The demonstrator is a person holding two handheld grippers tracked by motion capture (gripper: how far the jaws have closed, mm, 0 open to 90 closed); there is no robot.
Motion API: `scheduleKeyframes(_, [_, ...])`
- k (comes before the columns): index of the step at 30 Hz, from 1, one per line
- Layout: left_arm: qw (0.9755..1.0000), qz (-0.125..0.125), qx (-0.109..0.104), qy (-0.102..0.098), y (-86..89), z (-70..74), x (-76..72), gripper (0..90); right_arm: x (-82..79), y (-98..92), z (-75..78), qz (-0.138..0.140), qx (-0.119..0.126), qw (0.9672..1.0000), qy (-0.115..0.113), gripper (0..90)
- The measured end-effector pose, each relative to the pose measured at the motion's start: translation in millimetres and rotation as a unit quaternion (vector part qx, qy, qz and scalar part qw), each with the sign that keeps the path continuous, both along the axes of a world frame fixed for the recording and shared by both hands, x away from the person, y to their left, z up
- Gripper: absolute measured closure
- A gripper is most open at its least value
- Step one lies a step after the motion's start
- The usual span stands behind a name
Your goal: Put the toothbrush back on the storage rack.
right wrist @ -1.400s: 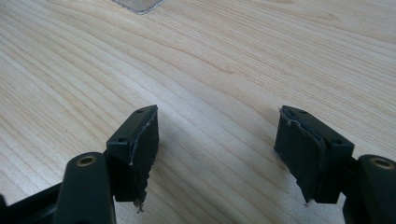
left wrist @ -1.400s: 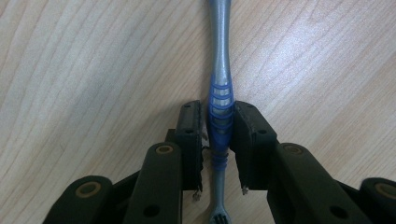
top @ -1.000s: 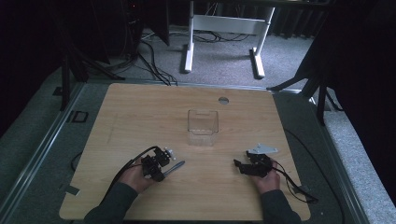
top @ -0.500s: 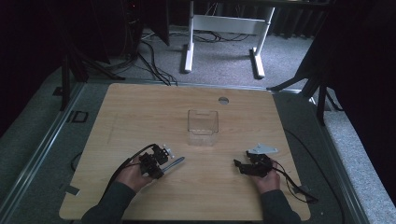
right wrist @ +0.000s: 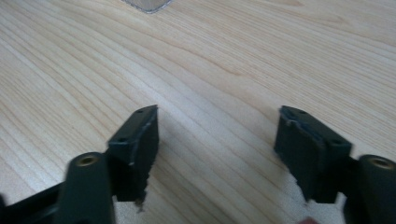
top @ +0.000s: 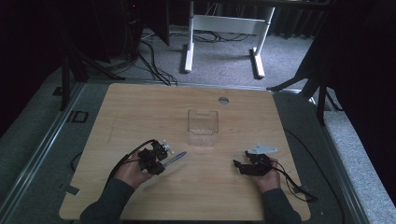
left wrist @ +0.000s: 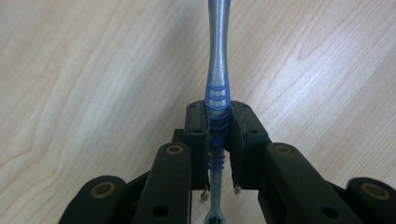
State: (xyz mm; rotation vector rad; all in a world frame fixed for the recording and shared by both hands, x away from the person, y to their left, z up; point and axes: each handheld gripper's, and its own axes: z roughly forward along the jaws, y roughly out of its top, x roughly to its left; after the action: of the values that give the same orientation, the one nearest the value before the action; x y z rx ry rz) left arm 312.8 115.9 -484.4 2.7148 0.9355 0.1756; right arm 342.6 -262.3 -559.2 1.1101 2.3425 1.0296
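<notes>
Toothbrush (left wrist: 218, 88) head cut off at top edge; handle partly hidden btwn fingers (left wrist: 196, 135).

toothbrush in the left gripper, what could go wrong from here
The left gripper is shut on the blue and silver plastic toothbrush near one end, so most of the handle sticks out past the jaws; it might pivot or slip if tilted. The small clear plastic box looks light and may slide or tip if the toothbrush bumps its rim. The right gripper is open and apart from the box, so nothing steadies it.
</notes>
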Motion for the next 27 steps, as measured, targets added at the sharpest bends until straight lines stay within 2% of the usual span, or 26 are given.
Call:
scheduleKeyframes(1, [1.0, 0.0, 0.0, 0.0, 0.0, 0.0, 0.0, 79.0, 0.0, 0.0, 0.0, 0.0, 0.0, 1.0, 0.0, 32.1])
scheduleKeyframes(4, [1.0, -0.003, -0.004, -0.005, 1.2, 4.4, -0.2, 78.9, -1.0, -0.2, 0.8, 0.008, 0.003, 1.0, -0.002, 41.3])
scheduleKeyframes(5, [1.0, -0.004, -0.005, -0.007, 1.5, 5.6, -0.3, 78.9, -1.0, -0.2, 0.8, 0.008, 0.003, 1.0, -0.002, 41.3])
scheduleKeyframes(7, [0.9998, -0.009, -0.012, -0.01, 3.8, 8.6, -0.6, 78.9, -1.9, 0.0, 3.0, 0.021, 0.007, 0.9997, 0.007, 45.3])
scheduleKeyframes(15, [0.9996, -0.016, -0.014, -0.015, 6.3, 14.6, -1.6, 78.9, -8.6, 5.8, 18.9, 0.054, 0.007, 0.9985, -0.006, 50.0])
scheduleKeyframes(19, [0.9993, -0.026, -0.017, -0.021, 6.7, 19.9, -2.2, 78.9, -11.2, 7.2, 27.8, 0.076, 0.01, 0.9971, -0.003, 54.0])
scheduleKeyframes(20, [0.9992, -0.029, -0.02, -0.021, 6.8, 22.0, -2.3, 78.9, -13.4, 7.9, 32.8, 0.089, 0.009, 0.996, -0.005, 55.4])
scheduleKeyframes(27, [0.9987, -0.042, -0.018, -0.021, 5.2, 24.9, -3.2, 78.9, -18.8, 12.4, 47.2, 0.123, -0.001, 0.9923, -0.008, 59.0])
